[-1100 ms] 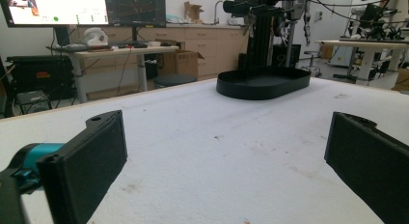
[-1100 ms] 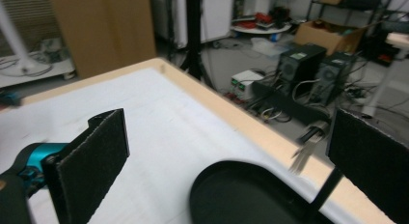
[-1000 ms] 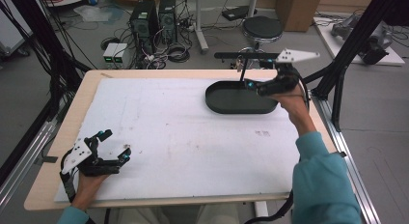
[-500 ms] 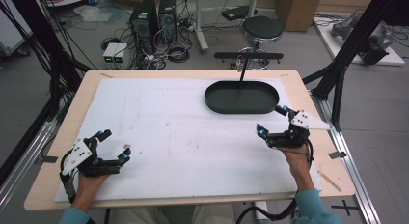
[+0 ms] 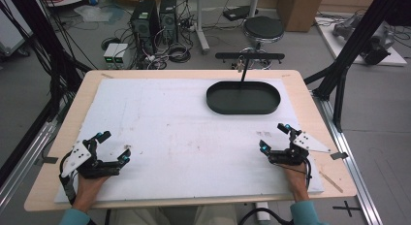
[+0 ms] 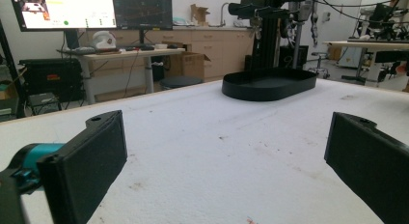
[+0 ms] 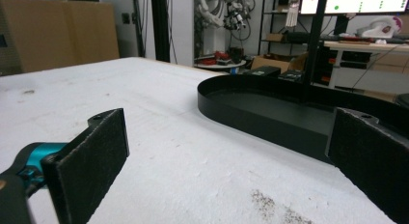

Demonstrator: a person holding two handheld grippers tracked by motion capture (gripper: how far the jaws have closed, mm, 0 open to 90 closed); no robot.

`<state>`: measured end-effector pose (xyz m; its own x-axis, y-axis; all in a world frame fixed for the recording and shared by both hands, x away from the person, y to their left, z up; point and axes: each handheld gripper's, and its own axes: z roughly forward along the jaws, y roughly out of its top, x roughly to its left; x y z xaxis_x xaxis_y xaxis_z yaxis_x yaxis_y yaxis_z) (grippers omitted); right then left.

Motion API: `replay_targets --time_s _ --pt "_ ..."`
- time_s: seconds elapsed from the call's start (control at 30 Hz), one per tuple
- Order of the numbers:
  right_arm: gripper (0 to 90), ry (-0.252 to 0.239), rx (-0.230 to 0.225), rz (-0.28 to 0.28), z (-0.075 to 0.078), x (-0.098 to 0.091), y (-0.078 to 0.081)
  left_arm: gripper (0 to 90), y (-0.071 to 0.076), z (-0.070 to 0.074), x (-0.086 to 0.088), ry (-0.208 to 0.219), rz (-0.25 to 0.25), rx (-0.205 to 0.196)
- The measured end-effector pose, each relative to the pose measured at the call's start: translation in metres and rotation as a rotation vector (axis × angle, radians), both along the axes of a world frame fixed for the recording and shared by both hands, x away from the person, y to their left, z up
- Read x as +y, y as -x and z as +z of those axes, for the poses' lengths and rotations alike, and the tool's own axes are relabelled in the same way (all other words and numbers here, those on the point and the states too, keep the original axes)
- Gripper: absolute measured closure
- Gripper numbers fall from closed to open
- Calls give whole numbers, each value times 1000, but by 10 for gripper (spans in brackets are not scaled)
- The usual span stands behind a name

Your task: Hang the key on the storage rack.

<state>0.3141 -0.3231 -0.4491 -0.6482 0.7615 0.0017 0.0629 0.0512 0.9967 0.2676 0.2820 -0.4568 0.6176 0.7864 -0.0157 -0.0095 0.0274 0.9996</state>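
Tray (image 5: pixel 242 97), black and oval, sits empty at the far right of the desk (image 5: pixel 165 133), well apart from both grippers. My left gripper (image 5: pixel 112 148) and right gripper (image 5: pixel 274 136) rest near me, jaws wide, holding nothing. I judge this a rest between steps; next I'd reach forward with 1 gripper.

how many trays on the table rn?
1. A black oval tray sits on the white mat at the table's far right, ahead of the right gripper. The left gripper rests near-left, with no tray by it. Both grippers are open and hold nothing.
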Motion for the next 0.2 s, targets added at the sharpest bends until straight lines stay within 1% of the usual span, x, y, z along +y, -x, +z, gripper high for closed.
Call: replay_targets --time_s 0.07,0.17,0.2 --pt "6 -6 0 -2 -1 0 1 17 0 0 0 1 2 4" --pt "6 -2 0 -16 -1 1 2 17 0 0 0 4 6 0" --pt "6 0 -12 -28 -1 1 2 17 0 0 0 2 5 2"
